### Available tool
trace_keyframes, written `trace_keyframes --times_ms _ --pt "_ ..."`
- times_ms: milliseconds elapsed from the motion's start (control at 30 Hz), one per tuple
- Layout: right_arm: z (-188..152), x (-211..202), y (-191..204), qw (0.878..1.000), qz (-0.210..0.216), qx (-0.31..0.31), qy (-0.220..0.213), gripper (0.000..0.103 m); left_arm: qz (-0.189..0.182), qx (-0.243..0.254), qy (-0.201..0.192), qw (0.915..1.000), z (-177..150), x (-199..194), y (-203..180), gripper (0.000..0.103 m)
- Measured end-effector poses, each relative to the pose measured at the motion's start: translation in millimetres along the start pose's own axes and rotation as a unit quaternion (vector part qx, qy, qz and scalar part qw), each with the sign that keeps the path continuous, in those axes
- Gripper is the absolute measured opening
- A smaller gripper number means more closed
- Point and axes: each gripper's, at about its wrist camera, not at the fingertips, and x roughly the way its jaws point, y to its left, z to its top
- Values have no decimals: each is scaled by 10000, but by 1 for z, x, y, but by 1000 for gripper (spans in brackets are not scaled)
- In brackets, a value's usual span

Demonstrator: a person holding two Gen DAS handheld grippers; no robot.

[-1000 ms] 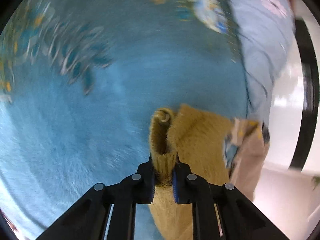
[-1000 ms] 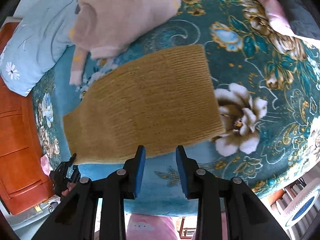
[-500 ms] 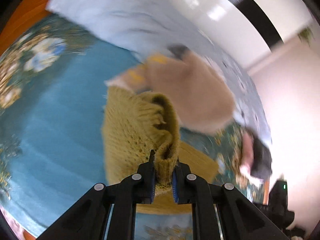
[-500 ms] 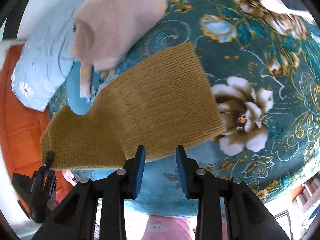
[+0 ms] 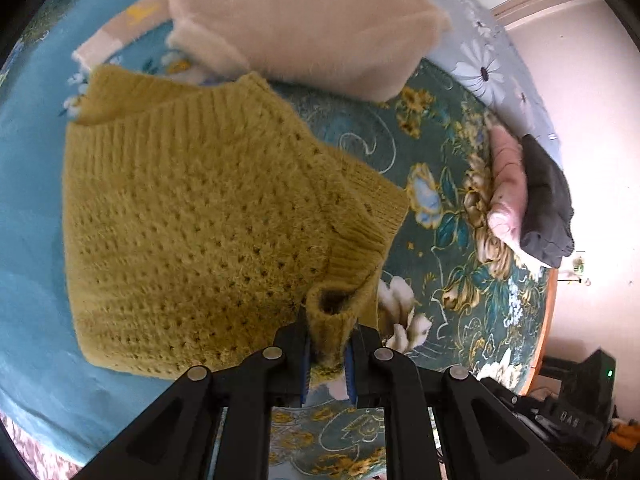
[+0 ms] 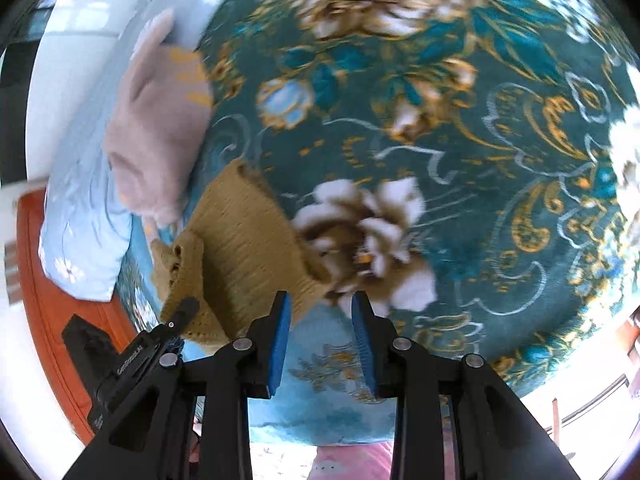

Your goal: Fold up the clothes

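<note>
Sweater [image 5: 192, 216] lies on the bed [image 5: 448, 208], its cuff pinched in my left gripper [image 5: 326, 354]; my right gripper [image 6: 322, 340] hangs spread and holds nothing. That bite is thin, I judge: loose knit could slip out, or a pull could drag the folded body askew toward the pink sweater [image 5: 304, 20] close beyond it. In the left view its ribbed hem points up-left, long axis running from there down to my jaws.

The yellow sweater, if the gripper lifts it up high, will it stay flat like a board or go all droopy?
Probably droopy: the yellow sweater already bends and bunches where the left gripper pinches its cuff. Its loose, holey knit looks soft, so it would likely sag and stretch. The fuzzy yarn probably won't slip out easily.
</note>
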Motion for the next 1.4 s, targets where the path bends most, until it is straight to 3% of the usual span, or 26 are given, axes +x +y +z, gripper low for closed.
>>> trace_keyframes --times_ms 133,200,333,433,567,700,800,900,967,1033,1167,1200,1233,1267,1367,1400 --pt "4 6 -12 9999 48 91 99 32 0 187 148 9997 -3 1 -5 19" --pt "7 12 -9 9998 88 35 182 32 -14 102 290 9995 -4 2 0 28" --pt "11 30 18 9983 245 -363 394 33 -337 -306 472 9978 -6 -9 16 56" --pt "11 48 41 9952 317 -714 585 48 -381 -374 261 9982 -8 -28 24 58" --pt "12 77 76 9875 392 -1262 858 50 -224 -823 -30 9964 -9 -57 57 59" --pt "8 103 124 9657 69 -2447 867 65 -1 -1436 -321 9891 -15 -86 103 59" --pt "6 123 161 9389 -185 -3328 858 66 165 -1865 -492 9811 -26 -106 137 59" --pt "3 143 198 9036 -436 -4177 841 66 252 -2117 -597 9752 -40 -122 162 59" --pt "4 157 205 8947 -552 -4336 925 66 299 -2267 -635 9714 -48 -128 175 60" --pt "11 172 205 8992 -731 -4197 996 66 310 -2442 -643 9671 -54 -129 185 60" --pt "14 186 200 9171 -585 -3749 1225 66 273 -2788 -655 9577 -70 -131 200 60" --pt "11 186 200 9185 -552 -3716 1235 65 259 -2876 -652 9552 -73 -132 202 60" --pt "10 185 200 9186 -556 -3709 1247 59 246 -2948 -633 9532 -76 -131 204 60" --pt "8 185 200 9185 -567 -3706 1259 44 234 -3003 -608 9516 -76 -129 204 60" --pt "4 179 200 9202 -446 -3675 1271 21 276 -3073 -520 9498 -78 -128 202 60" --pt "3 177 200 9211 -349 -3660 1282 20 295 -3069 -485 9500 -77 -127 200 60"
